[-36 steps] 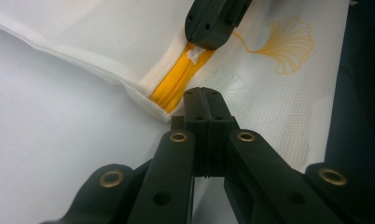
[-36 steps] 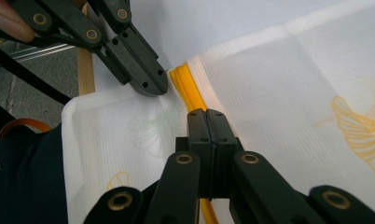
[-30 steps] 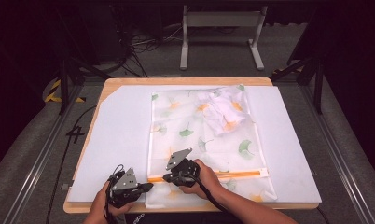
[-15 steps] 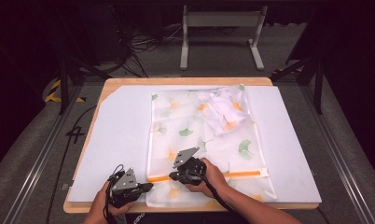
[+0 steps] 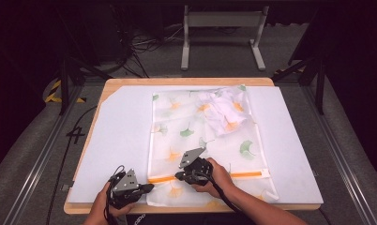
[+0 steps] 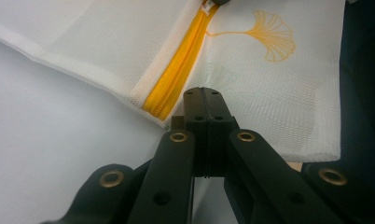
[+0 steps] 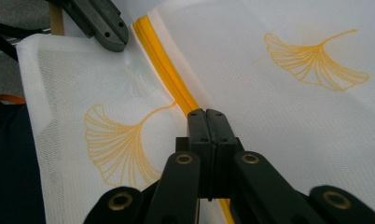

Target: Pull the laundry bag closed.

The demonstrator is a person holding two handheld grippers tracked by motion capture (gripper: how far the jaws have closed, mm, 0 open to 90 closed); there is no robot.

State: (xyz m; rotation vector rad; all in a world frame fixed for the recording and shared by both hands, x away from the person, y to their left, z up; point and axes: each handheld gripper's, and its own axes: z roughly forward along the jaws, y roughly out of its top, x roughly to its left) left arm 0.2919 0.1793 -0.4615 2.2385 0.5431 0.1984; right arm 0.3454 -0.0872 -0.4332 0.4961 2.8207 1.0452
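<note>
resting on a white mesh laundry bag with ginkgo-leaf print (image 5: 200, 140), both grippers, left (image 6: 203, 89) and right (image 7: 206, 112), keep fingers pressed together by its orange zipper (image 7: 164, 65).

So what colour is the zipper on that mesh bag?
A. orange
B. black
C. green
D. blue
A: the zipper runs as a bright orange strip across the white mesh bag, just ahead of the right gripper.

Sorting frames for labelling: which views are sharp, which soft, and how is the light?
High view: soft, dark surroundings, bright white mat. Left gripper view: zipper and mesh bag crisp, jaws near the lens blurred. Right gripper view: leaf print sharp, even light, no glare.
</note>
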